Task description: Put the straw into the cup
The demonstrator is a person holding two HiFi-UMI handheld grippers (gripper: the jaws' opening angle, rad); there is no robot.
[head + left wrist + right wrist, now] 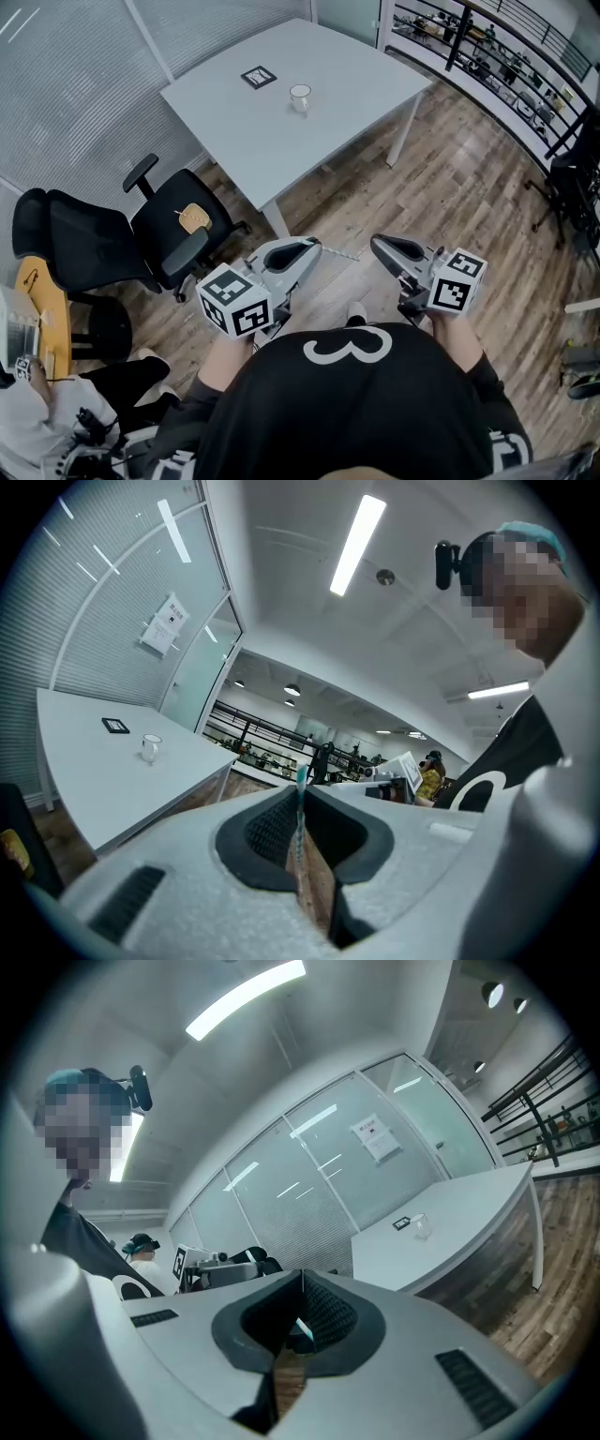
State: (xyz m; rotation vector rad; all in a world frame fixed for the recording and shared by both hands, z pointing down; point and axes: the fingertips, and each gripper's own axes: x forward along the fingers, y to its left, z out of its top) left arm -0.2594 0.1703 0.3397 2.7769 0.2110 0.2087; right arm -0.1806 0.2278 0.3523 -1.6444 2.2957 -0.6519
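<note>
A small clear cup (pixel 300 97) stands on the white table (pixel 328 122), far ahead of both grippers; it also shows as the cup (pixel 150 748) in the left gripper view and the cup (pixel 421 1229) in the right one. My left gripper (pixel 314 246) is held close to the body and is shut on a thin paper-wrapped straw (pixel 299 829) with a teal tip. That straw (pixel 339 253) sticks out sideways toward my right gripper (pixel 378 244). The right gripper's jaws meet at the tip. A teal-and-white straw end (pixel 305 1329) shows in the hollow behind them; I cannot tell if it touches.
A square marker card (pixel 259 77) lies on the table beside the cup. Black office chairs (pixel 178 225) stand left of me on the wooden floor. A seated person (pixel 37 412) is at the lower left. A black railing (pixel 525 56) runs along the right.
</note>
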